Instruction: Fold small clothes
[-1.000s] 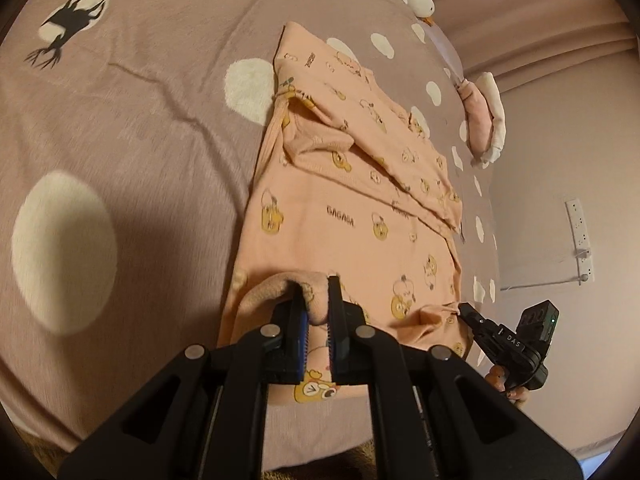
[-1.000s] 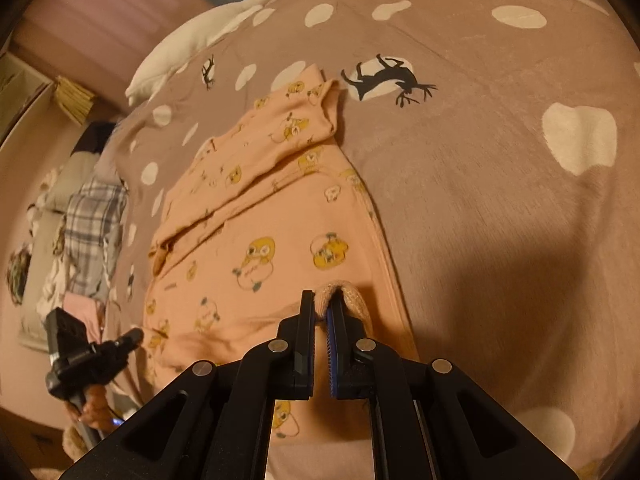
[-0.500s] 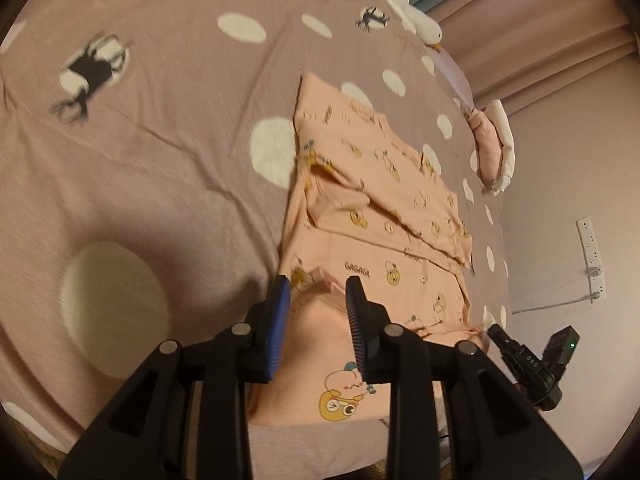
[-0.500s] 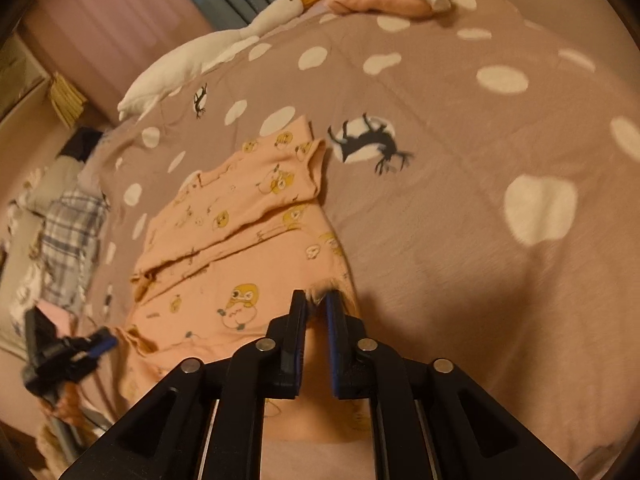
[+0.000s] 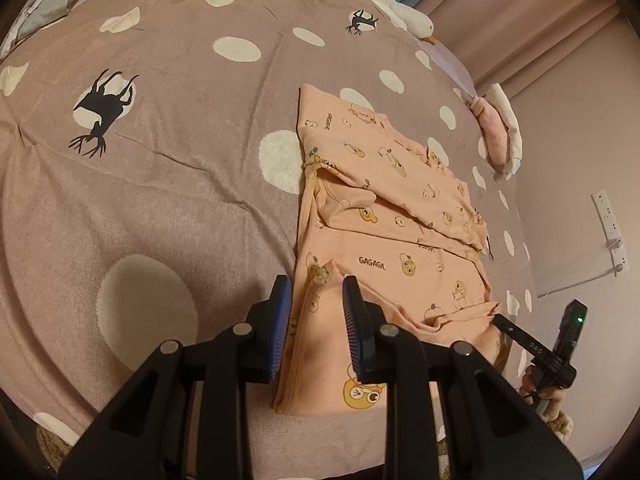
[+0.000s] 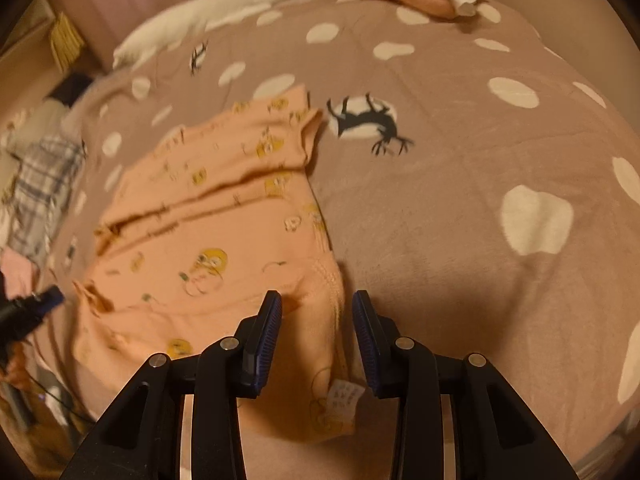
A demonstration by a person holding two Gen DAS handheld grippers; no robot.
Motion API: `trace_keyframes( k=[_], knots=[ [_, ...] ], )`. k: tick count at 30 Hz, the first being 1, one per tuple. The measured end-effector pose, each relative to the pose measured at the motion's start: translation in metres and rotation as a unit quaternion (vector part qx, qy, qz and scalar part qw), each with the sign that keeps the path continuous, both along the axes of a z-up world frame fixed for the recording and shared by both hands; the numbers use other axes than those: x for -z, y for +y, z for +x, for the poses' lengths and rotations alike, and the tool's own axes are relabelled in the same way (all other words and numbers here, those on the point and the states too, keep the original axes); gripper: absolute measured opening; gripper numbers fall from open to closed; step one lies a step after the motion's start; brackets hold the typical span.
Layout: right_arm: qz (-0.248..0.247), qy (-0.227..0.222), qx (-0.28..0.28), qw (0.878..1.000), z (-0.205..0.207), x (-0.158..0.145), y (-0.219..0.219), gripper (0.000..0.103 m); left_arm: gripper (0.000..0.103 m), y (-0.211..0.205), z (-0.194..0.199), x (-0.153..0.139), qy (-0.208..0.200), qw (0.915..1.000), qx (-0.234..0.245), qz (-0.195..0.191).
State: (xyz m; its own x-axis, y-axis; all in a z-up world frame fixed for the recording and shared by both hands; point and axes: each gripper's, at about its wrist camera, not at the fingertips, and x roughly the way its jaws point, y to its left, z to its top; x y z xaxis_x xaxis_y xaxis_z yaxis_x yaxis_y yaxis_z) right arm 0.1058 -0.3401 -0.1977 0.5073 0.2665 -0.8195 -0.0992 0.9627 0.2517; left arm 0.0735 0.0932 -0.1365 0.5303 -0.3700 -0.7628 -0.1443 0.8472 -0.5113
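A small peach garment [image 5: 400, 248] printed with cartoon bears lies flat on the dotted mauve bedspread [image 5: 160, 160], its near end folded over itself. My left gripper [image 5: 317, 282] hovers over the garment's near left corner. Its jaws are closing, the fabric lies below the gap, and the pads are not pressing it. In the right wrist view the same garment [image 6: 208, 208] is blurred. My right gripper [image 6: 317, 296] is above its near right edge, where a white label shows. Its jaws are opening, with cloth beneath them and none pinched.
A white goose plush [image 5: 400, 12] lies at the far end of the bed. A folded pink and white pile [image 5: 498, 136] rests near the far right edge. A plaid cloth [image 6: 40, 176] lies left of the garment. The right-hand gripper [image 5: 536, 348] shows at the bed's right side.
Both grippers were shut on raised folds of the garment's near edge. They have let go and parted, the cloth has dropped flat, and the left gripper has lifted a little.
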Motion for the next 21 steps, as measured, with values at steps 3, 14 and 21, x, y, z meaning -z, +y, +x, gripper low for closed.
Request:
trace_keyframes(
  k=[3, 14, 21],
  knots=[
    [0.002, -0.003, 0.002, 1.0, 0.004, 0.003, 0.0, 0.021, 0.025, -0.003, 0.001, -0.001, 0.0, 0.9999, 0.005, 0.016],
    [0.029, -0.058, 0.047, 0.997, -0.013, -0.026, -0.013, 0.005, 0.026, -0.031, 0.017, 0.002, -0.023, 0.9949, 0.059, 0.079],
    [0.034, -0.052, 0.052, 0.997, -0.014, -0.025, -0.015, 0.005, 0.025, -0.048, 0.035, 0.018, -0.014, 0.9866, 0.095, 0.132]
  ],
)
